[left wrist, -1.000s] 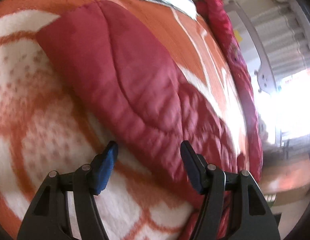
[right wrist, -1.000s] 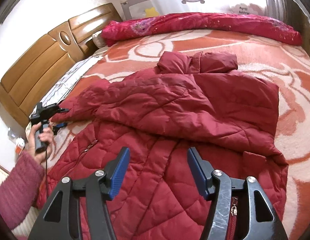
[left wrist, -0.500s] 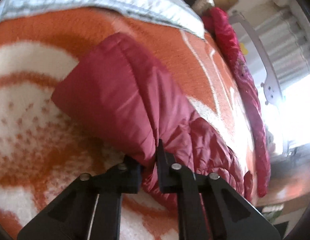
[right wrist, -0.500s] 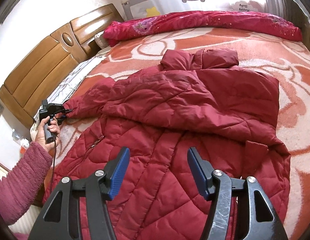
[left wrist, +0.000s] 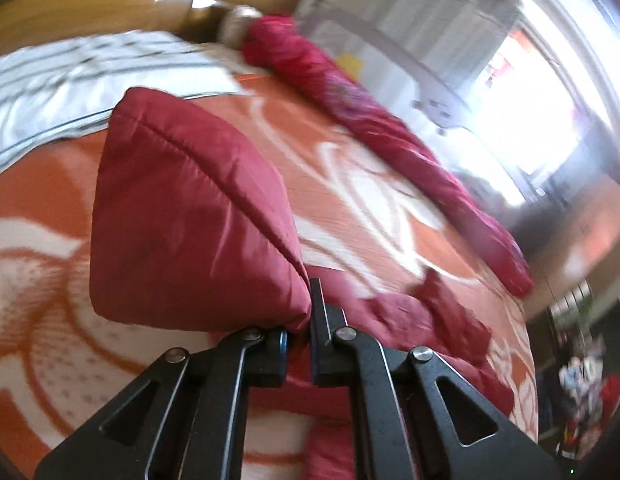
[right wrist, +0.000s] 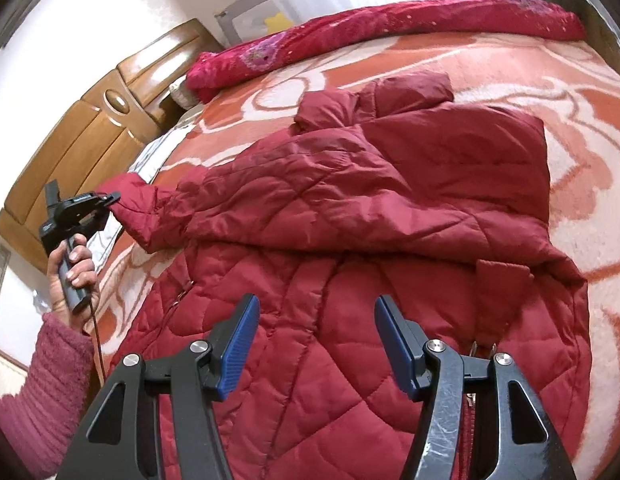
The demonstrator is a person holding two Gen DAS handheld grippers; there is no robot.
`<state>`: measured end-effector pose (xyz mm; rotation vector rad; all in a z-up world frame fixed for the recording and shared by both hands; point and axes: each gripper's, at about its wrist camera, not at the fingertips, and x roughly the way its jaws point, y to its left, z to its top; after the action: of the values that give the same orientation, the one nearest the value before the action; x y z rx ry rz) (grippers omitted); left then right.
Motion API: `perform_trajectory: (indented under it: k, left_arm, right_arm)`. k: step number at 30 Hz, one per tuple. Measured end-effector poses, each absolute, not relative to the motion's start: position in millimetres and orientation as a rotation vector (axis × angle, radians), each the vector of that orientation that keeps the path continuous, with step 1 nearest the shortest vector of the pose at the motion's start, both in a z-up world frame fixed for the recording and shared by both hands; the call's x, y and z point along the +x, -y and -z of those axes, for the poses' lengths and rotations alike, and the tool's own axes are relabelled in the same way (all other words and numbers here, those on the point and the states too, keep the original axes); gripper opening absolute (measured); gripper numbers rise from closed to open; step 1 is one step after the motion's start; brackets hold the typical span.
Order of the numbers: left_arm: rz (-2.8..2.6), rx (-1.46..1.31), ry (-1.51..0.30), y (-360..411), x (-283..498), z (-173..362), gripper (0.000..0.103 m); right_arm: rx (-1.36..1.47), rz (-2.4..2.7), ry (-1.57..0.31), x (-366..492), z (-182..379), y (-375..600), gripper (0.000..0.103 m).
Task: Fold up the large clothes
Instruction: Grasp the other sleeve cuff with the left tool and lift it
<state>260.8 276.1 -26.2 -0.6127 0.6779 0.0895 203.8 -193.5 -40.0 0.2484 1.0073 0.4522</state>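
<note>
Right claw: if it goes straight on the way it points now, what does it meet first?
Most likely the red quilted coat. The right claw stands open above the coat's lower front, with nothing between. The exact gap is hard to judge from this view.

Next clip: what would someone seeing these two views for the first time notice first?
A big dark red quilted coat sprawls across the orange-and-white blanket, filling the right wrist view. At its left, the left gripper is shut on the sleeve cuff, lifted off the blanket. The right gripper hangs open above the hem.
</note>
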Motion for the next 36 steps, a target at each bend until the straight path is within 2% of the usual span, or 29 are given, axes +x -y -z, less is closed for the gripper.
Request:
perform_trajectory:
  k: [9,19,26,36]
  left_arm:
    - [0.167,-0.463,-0.678,-174.7,279.4,-7.8,0.005]
    - [0.35,-0.323,-0.715,-70.4,283.4,-20.9,0.005]
    - [0.421,-0.174,-0.775,2.1,280.6,1.6,0.005]
    - [0.459,-0.053,-0.876,53.5,283.8,48.1,0.005]
  right_arm:
    - [0.336,-0.415,-0.994,213.7,38.7,217.1,0.062]
    - [0.427,-0.368,-0.971,223.3,40.8,245.0,0.063]
    - [0.493,-0.333,-0.944,232.9,41.6,267.7,0.063]
    - [0.555,-0.33,-0.898,253.2,40.1,288.7,0.063]
